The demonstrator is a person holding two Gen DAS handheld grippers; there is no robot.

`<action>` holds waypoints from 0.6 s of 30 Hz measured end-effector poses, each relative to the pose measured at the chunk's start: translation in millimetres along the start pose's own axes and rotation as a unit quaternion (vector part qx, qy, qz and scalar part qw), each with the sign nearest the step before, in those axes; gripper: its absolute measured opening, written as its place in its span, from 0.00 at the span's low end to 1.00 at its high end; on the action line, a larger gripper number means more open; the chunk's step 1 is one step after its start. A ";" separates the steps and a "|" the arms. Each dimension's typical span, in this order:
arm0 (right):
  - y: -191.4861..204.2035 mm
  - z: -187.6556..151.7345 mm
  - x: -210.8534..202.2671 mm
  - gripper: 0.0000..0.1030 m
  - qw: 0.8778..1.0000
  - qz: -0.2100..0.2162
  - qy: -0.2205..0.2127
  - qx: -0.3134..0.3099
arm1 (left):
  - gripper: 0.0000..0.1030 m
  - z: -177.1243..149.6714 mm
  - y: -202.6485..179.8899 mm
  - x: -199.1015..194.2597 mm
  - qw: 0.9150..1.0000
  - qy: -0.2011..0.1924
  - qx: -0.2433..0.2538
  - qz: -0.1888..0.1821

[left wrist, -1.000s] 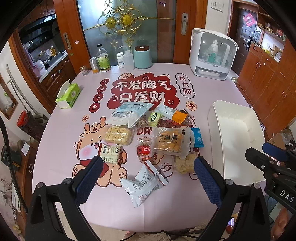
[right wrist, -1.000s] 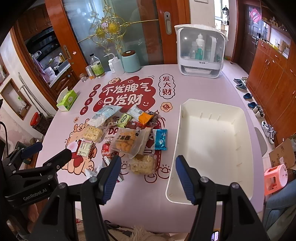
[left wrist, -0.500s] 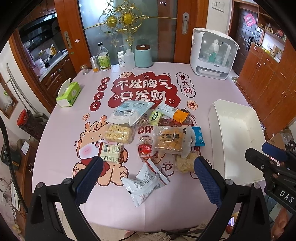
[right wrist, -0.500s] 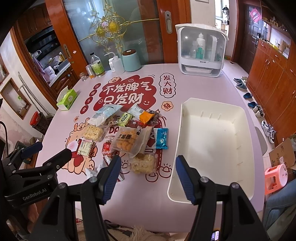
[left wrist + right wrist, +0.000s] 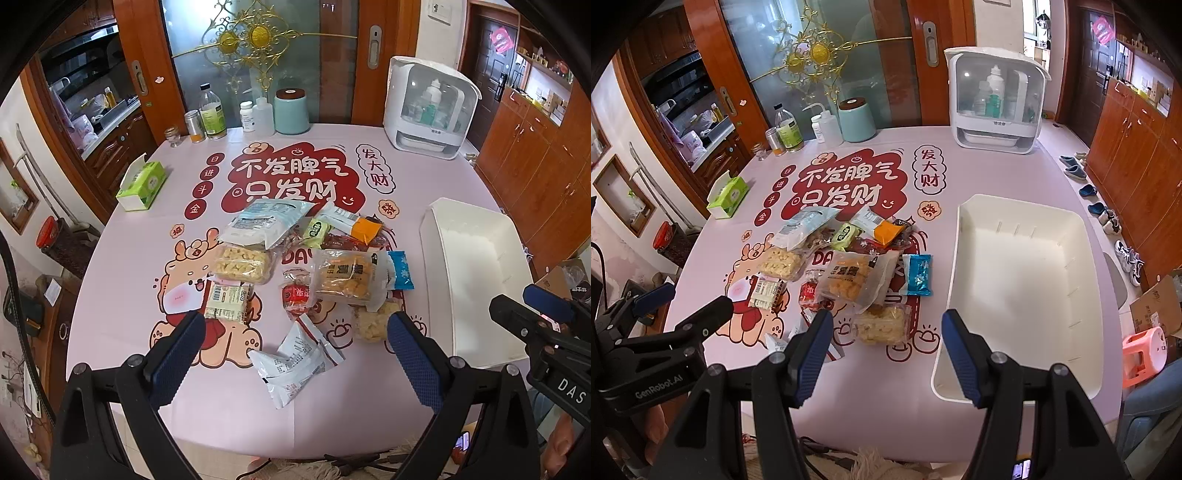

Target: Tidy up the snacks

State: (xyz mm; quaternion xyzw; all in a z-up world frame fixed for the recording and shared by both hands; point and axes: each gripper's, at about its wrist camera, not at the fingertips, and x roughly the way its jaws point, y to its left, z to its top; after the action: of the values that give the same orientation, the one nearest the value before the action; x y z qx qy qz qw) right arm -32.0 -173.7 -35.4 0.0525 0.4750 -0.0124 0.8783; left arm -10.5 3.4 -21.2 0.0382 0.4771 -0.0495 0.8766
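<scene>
We see the bench (image 5: 122,258) under a pink printed cover. The white bin (image 5: 1027,280) sits on its right side with nothing in it. Just left of the bin, the snacks (image 5: 314,266) lie in a loose pile at the bench's middle; a white packet (image 5: 295,362) lies apart, nearest us. Our left tool (image 5: 295,354) hovers above that packet, its jaws wide apart and holding nothing. Our right tool (image 5: 886,350) hovers between pile and bin, jaws likewise parted and gripping nothing.
</scene>
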 end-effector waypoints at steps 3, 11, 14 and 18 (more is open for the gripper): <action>-0.8 0.8 -0.2 0.60 1.000 0.000 0.000 0.000 | 0.95 0.2 1.3 -1.0 1.000 0.002 -0.001 0.000; 9.9 -2.3 1.7 0.60 1.000 0.001 0.006 0.000 | 0.95 3.9 4.5 -1.2 1.000 0.012 0.002 -0.002; 11.1 -1.9 1.5 0.60 1.000 0.002 0.006 0.000 | 0.95 4.8 5.4 -0.5 1.000 0.013 0.005 -0.001; 16.7 -1.7 2.9 0.60 1.000 0.003 0.007 0.004 | 0.95 7.2 10.5 -0.1 1.000 0.014 0.013 -0.004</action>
State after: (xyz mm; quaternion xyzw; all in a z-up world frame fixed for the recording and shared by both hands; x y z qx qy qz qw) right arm -30.6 -156.9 -37.4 0.0574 0.4814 -0.0117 0.8746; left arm -3.2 13.0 -17.0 0.0478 0.4891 -0.0587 0.8690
